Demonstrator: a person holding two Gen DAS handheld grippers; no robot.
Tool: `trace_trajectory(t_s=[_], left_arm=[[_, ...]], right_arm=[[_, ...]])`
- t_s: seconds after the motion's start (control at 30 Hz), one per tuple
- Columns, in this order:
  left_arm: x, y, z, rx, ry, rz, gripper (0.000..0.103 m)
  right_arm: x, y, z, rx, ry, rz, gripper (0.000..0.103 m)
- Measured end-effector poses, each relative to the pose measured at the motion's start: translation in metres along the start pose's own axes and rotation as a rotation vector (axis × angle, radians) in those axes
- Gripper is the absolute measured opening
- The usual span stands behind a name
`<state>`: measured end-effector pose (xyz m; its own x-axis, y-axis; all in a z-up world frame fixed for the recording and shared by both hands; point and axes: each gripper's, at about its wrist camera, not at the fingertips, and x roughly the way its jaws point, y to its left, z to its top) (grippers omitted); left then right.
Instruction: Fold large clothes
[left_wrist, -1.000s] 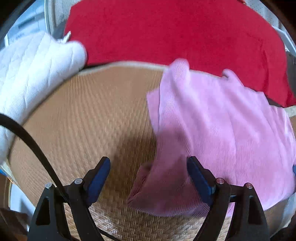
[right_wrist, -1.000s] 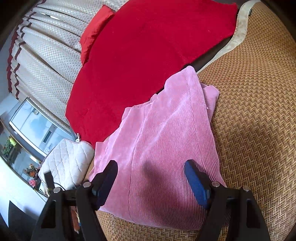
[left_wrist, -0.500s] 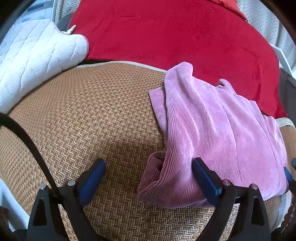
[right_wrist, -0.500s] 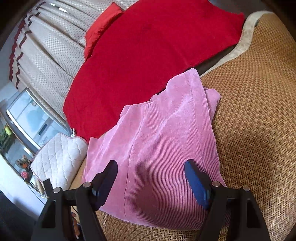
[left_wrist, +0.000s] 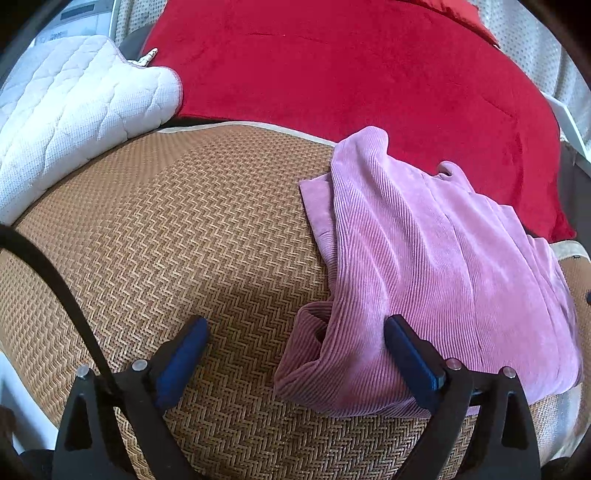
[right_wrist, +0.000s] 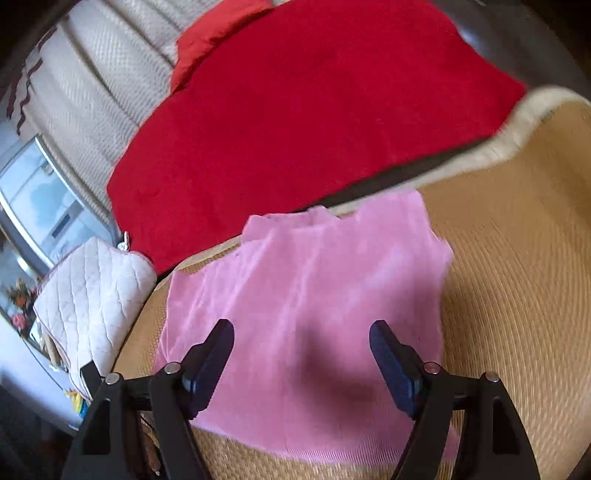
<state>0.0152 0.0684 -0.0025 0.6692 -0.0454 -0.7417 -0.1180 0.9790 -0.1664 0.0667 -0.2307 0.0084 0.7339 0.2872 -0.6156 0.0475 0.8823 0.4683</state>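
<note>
Both tongs agape — above garment

One pink ribbed garment is lying folded on one woven mat. One red blanket is spreading behind it, and one red cushion is showing at its far edge. One white quilted pad is sitting at the mat's corner. Two hand-held grippers are showing, the left hand-held gripper and the right hand-held gripper, each spreading two blue-padded fingers apart.
</note>
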Motion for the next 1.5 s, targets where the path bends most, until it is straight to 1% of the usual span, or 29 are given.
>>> trace_trajectory(t_s=[0.07,0.1,0.2,0.27,0.3,0.37,0.43,0.5,0.6,0.7,0.73,0.77,0.8,0.87,0.93,1.03,1.1,1.13,1.17,1.23,1.3,1.33,1.37,1.4,1.43,1.47,1.5], left_arm=[[0.000,0.000,0.000,0.002,0.000,-0.002,0.096],[-0.001,-0.002,-0.001,0.003,-0.001,-0.002,0.096],[-0.001,-0.001,-0.001,0.004,-0.002,-0.005,0.097],[-0.001,-0.002,-0.001,0.005,-0.003,-0.007,0.097],[-0.001,-0.003,-0.001,0.005,-0.004,-0.007,0.097],[-0.001,-0.003,-0.001,0.005,-0.003,-0.008,0.097],[-0.001,-0.003,-0.001,0.005,-0.003,-0.007,0.097],[-0.001,-0.004,-0.001,0.004,-0.003,-0.005,0.097],[0.000,-0.003,0.001,0.005,0.000,-0.008,0.098],[0.000,-0.002,0.002,0.009,0.003,-0.014,0.098],[0.000,-0.002,0.002,0.009,0.003,-0.015,0.098],[0.000,-0.001,0.002,0.010,0.003,-0.016,0.098],[0.000,-0.001,0.002,0.009,0.003,-0.016,0.098],[0.000,-0.002,0.002,0.009,0.003,-0.015,0.098],[0.000,-0.003,0.001,0.003,0.001,-0.009,0.098],[0.000,-0.003,0.000,0.000,-0.005,-0.003,0.098],[0.000,-0.003,-0.001,0.002,-0.010,0.000,0.098],[-0.001,-0.003,-0.001,0.001,-0.010,-0.001,0.098],[-0.001,-0.003,-0.001,0.000,-0.009,-0.003,0.098],[-0.002,-0.002,0.001,-0.008,-0.001,-0.010,0.098],[-0.006,0.004,0.005,-0.033,0.018,-0.009,0.098],[-0.010,0.008,0.008,-0.053,0.017,-0.002,0.098],[-0.015,0.013,0.009,-0.070,0.000,0.011,0.098],[-0.021,0.018,0.010,-0.086,-0.027,0.038,0.098],[-0.024,0.022,0.010,-0.094,-0.040,0.081,0.098],[-0.021,0.026,0.010,-0.096,-0.010,0.108,0.098],[-0.015,0.030,0.010,-0.095,0.042,0.105,0.098]], right_arm=[[0.018,-0.007,0.015,0.036,0.040,0.015,0.080],[0.032,-0.014,0.023,0.080,0.070,0.023,0.080],[0.064,-0.038,0.037,0.179,0.135,0.044,0.080],[0.080,-0.058,0.041,0.260,0.158,0.057,0.080],[0.085,-0.070,0.043,0.294,0.148,0.056,0.080],[0.085,-0.089,0.045,0.383,0.110,0.099,0.080],[0.082,-0.099,0.046,0.426,0.089,0.117,0.080],[0.076,-0.108,0.049,0.425,0.064,0.075,0.080],[0.075,-0.119,0.049,0.456,0.067,0.069,0.079],[0.066,-0.109,0.053,0.403,0.068,-0.016,0.079],[0.063,-0.102,0.053,0.392,0.065,-0.058,0.080],[0.053,-0.095,0.051,0.377,0.048,-0.080,0.080],[0.046,-0.090,0.050,0.364,0.034,-0.077,0.080],[0.024,-0.075,0.041,0.323,0.000,-0.066,0.080],[-0.003,-0.055,0.021,0.279,-0.024,-0.023,0.080],[-0.035,-0.037,-0.022,0.277,-0.032,0.047,0.080],[-0.051,-0.034,-0.053,0.292,-0.043,0.067,0.081],[-0.052,-0.033,-0.066,0.310,-0.037,0.071,0.085],[-0.050,-0.036,-0.084,0.343,-0.011,0.088,0.085],[-0.041,-0.041,-0.103,0.380,0.024,0.104,0.085],[-0.034,-0.049,-0.111,0.406,0.044,0.095,0.085],[-0.031,-0.053,-0.113,0.424,0.043,0.099,0.085],[-0.028,-0.057,-0.112,0.439,0.035,0.111,0.085],[-0.027,-0.062,-0.112,0.457,0.025,0.111,0.085],[-0.027,-0.066,-0.112,0.470,0.019,0.113,0.085],[-0.026,-0.070,-0.112,0.479,0.014,0.124,0.085],[-0.024,-0.074,-0.112,0.488,0.013,0.124,0.085]])
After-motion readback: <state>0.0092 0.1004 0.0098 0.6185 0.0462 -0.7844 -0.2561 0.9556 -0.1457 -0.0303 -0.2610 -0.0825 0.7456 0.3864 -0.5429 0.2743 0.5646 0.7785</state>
